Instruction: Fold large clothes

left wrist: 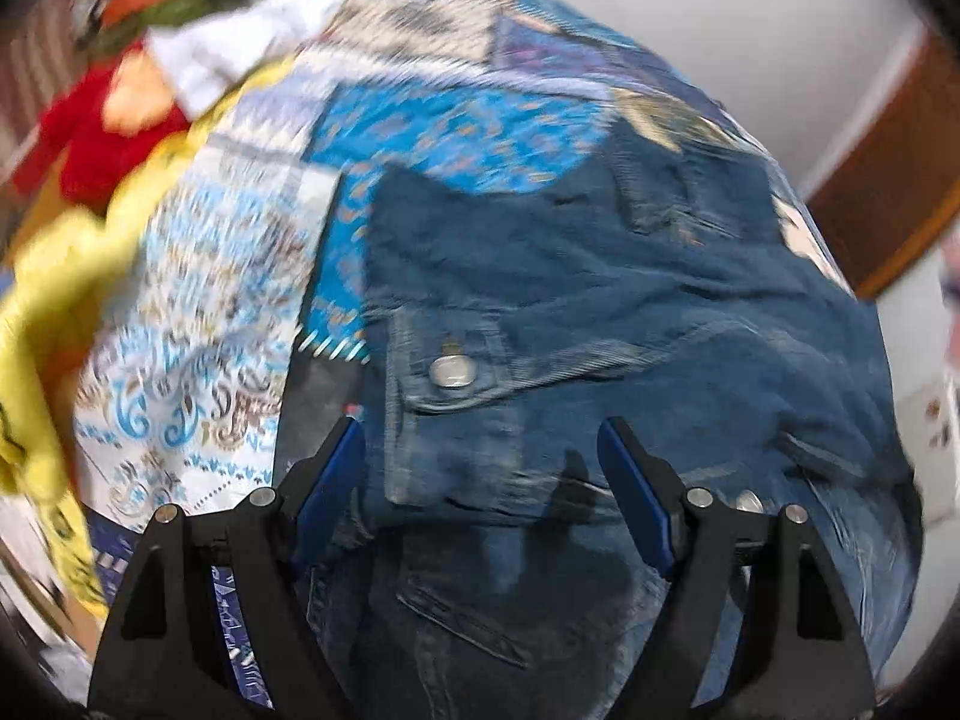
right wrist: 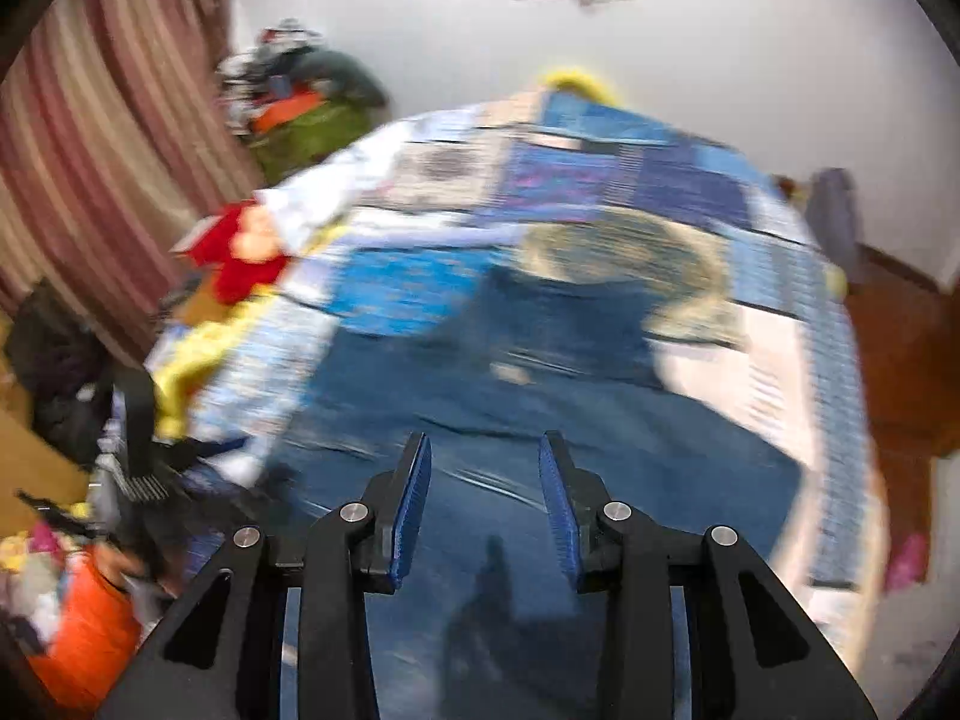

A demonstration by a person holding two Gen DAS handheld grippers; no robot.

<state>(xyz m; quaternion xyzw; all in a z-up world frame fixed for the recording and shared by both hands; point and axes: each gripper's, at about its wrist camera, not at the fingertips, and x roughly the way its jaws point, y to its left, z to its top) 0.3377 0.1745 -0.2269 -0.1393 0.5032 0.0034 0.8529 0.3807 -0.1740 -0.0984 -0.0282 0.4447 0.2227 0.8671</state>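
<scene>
Denim jacket [left wrist: 600,312] lies flat on the patchwork bedspread [left wrist: 240,276]. Left view: my left gripper [left wrist: 480,468] gapes over its buttoned pocket, holding nothing. Right view, blurred: my right gripper [right wrist: 485,474] part-open above denim, apparently empty; orange bag [right wrist: 84,630] of clothes beside the bed.
</scene>
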